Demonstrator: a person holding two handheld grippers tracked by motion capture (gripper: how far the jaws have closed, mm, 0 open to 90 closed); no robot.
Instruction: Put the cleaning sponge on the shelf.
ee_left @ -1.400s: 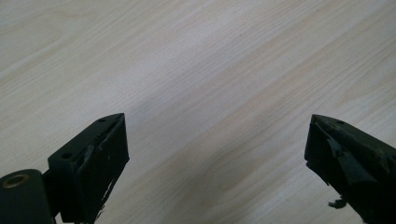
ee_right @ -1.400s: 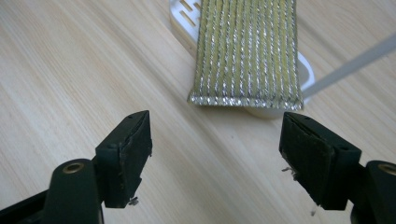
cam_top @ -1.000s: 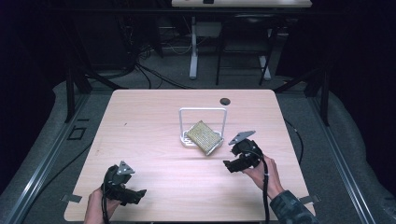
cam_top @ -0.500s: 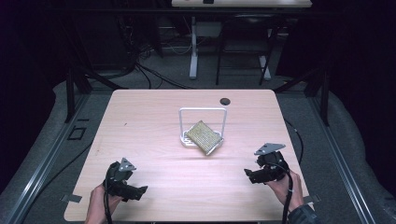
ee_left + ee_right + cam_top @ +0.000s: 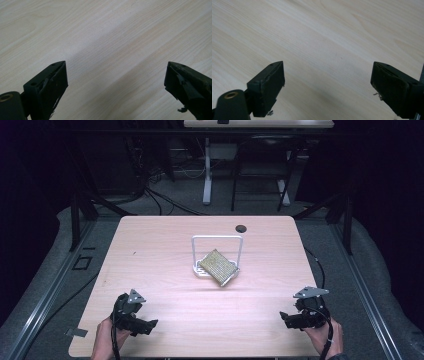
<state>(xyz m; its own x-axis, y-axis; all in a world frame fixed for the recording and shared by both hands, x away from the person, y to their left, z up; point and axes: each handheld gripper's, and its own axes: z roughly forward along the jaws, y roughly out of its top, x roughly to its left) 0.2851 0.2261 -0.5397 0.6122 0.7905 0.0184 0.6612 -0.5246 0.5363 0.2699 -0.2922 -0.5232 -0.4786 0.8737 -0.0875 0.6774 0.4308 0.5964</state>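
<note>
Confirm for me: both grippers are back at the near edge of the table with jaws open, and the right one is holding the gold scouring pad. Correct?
Not quite. The right gripper holds nothing: in the right gripper view its jaws stand wide apart over bare table. The high view shows the gold scouring pad leaning in the white rack mid-table. The left gripper is open at the near edge too.

No readable text, labels, brands, numbers or signs anywhere.
</note>
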